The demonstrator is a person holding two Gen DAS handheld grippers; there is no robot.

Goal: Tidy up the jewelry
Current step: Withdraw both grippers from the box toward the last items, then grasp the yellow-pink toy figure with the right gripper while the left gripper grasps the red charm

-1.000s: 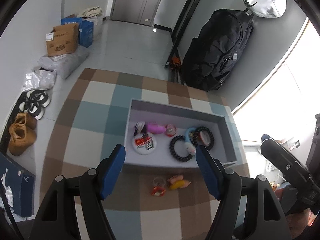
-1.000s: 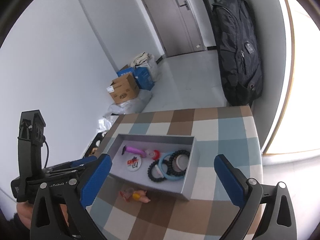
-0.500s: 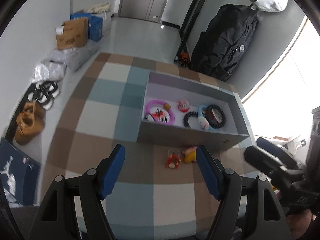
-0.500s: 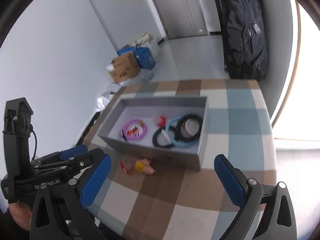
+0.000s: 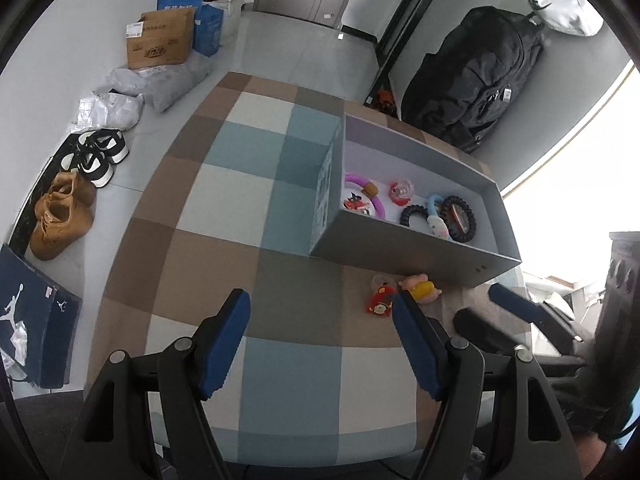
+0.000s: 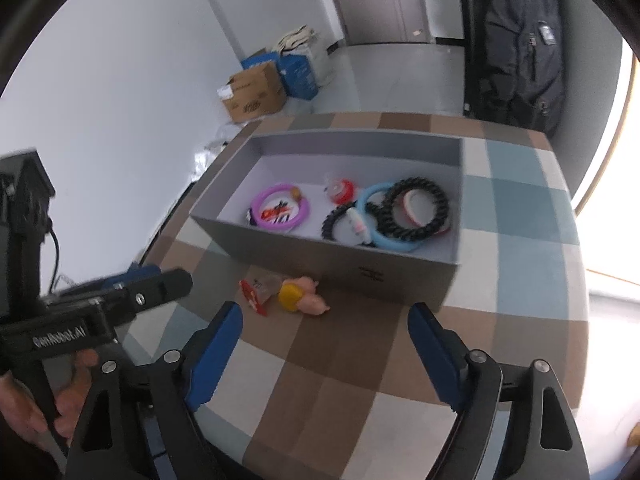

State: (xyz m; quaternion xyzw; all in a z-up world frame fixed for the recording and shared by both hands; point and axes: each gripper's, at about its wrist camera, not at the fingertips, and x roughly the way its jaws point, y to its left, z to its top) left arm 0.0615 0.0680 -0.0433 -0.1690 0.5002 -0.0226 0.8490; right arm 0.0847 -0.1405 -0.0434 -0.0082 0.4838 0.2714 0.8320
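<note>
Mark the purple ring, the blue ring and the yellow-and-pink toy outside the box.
purple ring (image 6: 305,209), right wrist view, on its right-hand band.
blue ring (image 6: 365,208), right wrist view, on its left arc.
yellow-and-pink toy (image 6: 291,295), right wrist view, on the yellow part.

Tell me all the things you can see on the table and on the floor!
box: 1, grey, on the checked table
hair rings: 2 black coils, 1 blue, 1 purple, inside the box
round charm: 1, red, inside the box
small toys: 1 pink-yellow, 1 red, on the table in front of the box
backpack: 1, black, against the wall
cardboard box: 1, brown, on the floor
shoes: tan pair, black-white pair, on the floor
left gripper: blue fingers, open
right gripper: blue fingers, open
</note>
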